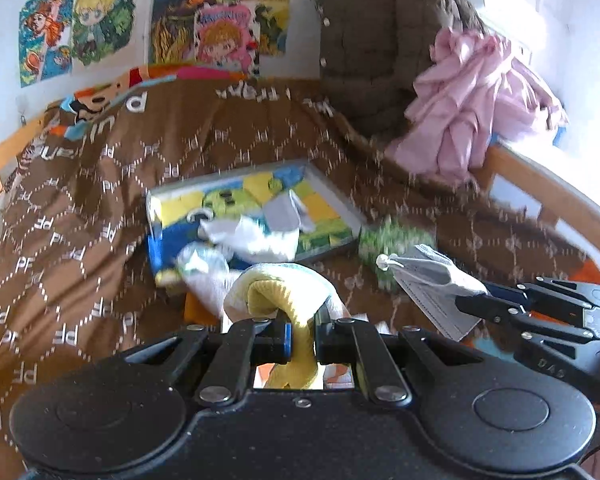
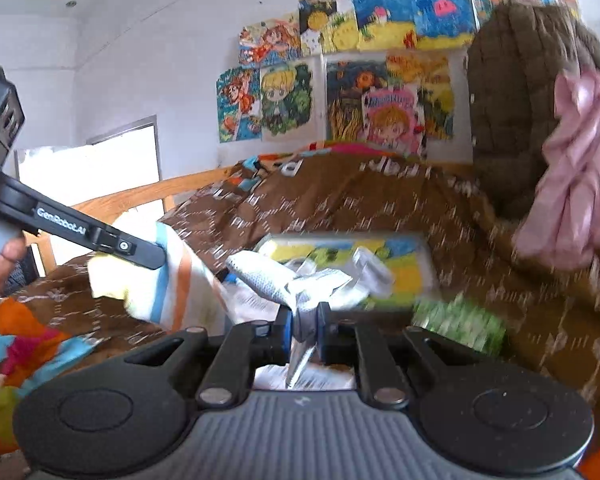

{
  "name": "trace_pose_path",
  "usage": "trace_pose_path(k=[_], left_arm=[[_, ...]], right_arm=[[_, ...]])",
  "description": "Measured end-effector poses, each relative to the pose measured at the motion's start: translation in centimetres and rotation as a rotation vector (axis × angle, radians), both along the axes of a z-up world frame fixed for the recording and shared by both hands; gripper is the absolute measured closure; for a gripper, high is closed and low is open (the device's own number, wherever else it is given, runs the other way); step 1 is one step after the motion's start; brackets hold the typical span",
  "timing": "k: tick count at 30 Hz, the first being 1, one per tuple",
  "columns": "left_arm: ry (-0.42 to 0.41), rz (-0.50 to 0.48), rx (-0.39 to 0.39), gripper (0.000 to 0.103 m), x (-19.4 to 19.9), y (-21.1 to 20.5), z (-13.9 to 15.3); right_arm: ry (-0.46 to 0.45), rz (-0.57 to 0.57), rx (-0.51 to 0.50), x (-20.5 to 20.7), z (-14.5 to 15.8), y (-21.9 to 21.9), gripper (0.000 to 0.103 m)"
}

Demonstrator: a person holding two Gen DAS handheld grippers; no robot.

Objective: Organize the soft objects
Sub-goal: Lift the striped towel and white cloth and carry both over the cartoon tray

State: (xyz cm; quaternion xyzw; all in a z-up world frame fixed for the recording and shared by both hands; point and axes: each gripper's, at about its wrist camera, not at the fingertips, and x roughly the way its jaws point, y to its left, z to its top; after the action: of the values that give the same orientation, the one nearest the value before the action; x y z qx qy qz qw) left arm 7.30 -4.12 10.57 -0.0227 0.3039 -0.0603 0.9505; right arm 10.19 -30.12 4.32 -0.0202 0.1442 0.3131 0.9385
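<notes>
On a brown bedspread, the left gripper pinches a yellow-and-white sock; at right, the right gripper clamps a grey sock with its paper tag. Both hang limp above the near bed. Holding firm and lifting clear should prevent snagging.

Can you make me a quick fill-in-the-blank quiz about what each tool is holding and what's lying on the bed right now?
1. The left tool is shut on a ___-and-white sock.
2. The right tool is shut on a ___ sock.
3. On the brown blanket lies a colourful picture tray with ___ socks on it.

Missing words: yellow; grey; white
</notes>
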Motion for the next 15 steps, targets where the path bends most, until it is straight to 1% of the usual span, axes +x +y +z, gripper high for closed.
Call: trace_pose_path(k=[4,6,8,12,15], left_arm=[[-0.051,0.031,-0.038,0.093,2.4,0.1,0.8],[-0.079,0.048,-0.05,0.093,4.1,0.4,1.1],[-0.104,0.064,-0.058,0.093,6.0,0.7,1.2],[-0.146,0.098,-0.087,0.093,10.6,1.7,0.9],[-0.175,0.103,-0.09,0.093,14.3,2.3,0.1]], right_arm=[[-0.034,-0.026,0.025,3.2,1.6,0.2,0.09],[-0.057,-0.045,0.019,5.4,2.1,0.7,0.09],[-0.054,-0.061,0.039,7.9,2.5,1.2,0.09],[-0.026,-0.103,0.111,13.4,2.3,2.3,0.09],[-0.018,-0.122,0.152,17.1,1.3,3.1,0.09]])
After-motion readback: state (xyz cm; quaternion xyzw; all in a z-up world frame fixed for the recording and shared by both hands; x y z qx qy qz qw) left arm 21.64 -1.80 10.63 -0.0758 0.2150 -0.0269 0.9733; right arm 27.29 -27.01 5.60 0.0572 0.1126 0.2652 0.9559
